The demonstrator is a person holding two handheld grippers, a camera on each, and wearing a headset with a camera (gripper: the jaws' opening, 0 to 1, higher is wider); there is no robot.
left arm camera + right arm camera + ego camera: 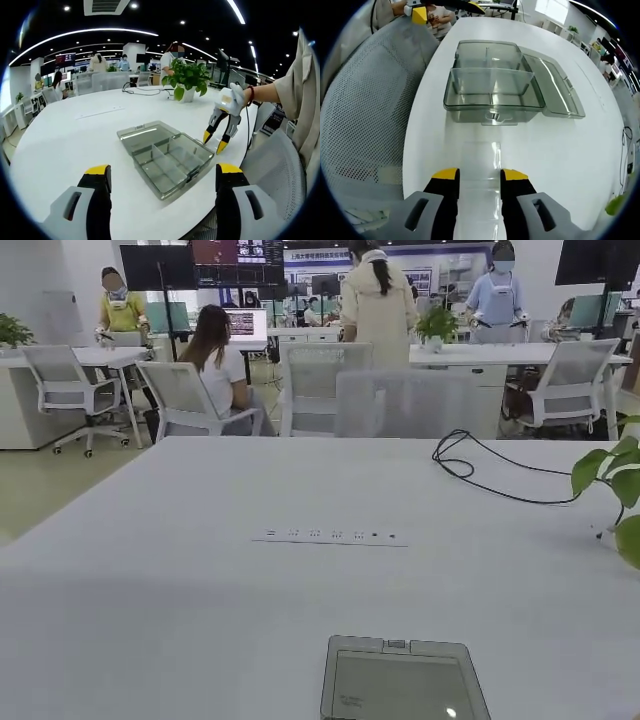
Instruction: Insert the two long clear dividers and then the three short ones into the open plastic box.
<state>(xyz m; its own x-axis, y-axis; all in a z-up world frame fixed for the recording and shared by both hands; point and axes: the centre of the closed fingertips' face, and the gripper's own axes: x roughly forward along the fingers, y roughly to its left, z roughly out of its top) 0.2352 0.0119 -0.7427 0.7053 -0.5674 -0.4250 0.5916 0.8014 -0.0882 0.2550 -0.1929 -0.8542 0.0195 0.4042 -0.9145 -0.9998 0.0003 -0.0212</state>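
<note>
White-bodied right hand-held gripper [214,141] with black jaws tipped yellow — plus a red wristband [251,95] and loose beige sleeve [292,90].

bare tabletop [75,145] around box [172,161]

A divider [481,165], seemingly between the jaws, sits before the box [492,117].

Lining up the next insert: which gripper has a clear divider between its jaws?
The right gripper: a clear divider spans its jaws; the left gripper is wide open, holding nothing.
</note>
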